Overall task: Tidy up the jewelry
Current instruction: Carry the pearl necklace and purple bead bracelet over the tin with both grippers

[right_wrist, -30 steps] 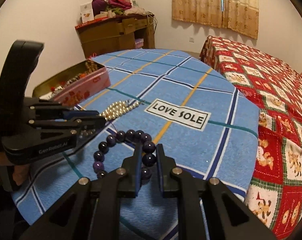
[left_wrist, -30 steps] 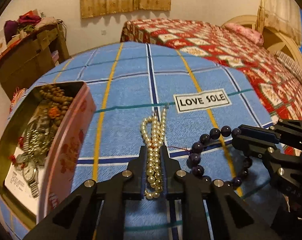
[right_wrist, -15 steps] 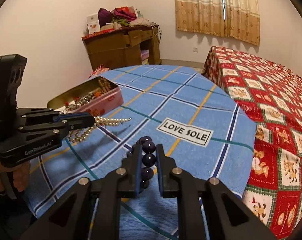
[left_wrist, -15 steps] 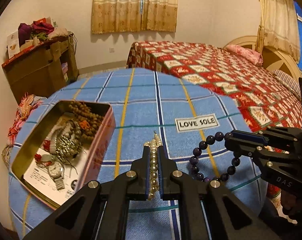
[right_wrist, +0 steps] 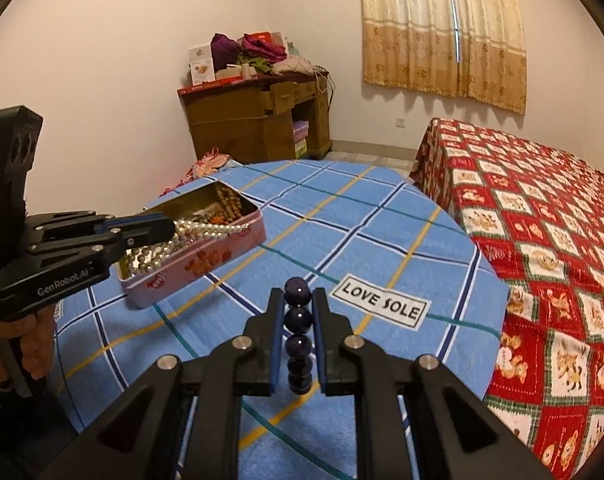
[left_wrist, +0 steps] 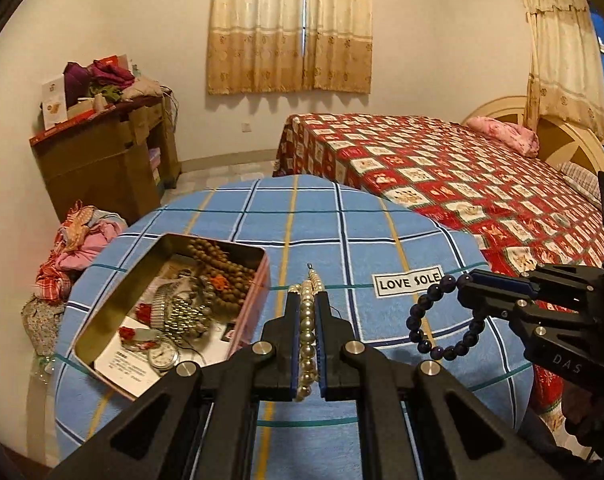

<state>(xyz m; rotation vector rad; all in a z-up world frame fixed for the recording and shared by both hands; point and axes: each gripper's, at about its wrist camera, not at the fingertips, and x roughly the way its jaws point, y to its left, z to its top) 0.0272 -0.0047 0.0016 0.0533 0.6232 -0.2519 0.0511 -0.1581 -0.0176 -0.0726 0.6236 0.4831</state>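
Your left tool (left_wrist: 307, 320) is clenched on the pearl necklace (left_wrist: 307, 332); your right tool (right_wrist: 298, 320) grips the dark bead bracelet (right_wrist: 298, 320).

Both pieces hang clear of the blue checked counter (left_wrist: 342, 240). The pearls droop from your left tool just over the near end of the open pink tin (right_wrist: 206, 264), which sits at the counter's left and holds brown beads, a watch and other jewelry. The bracelet hangs near the "LOVE SOLE" label (right_wrist: 380, 306), right of the tin.
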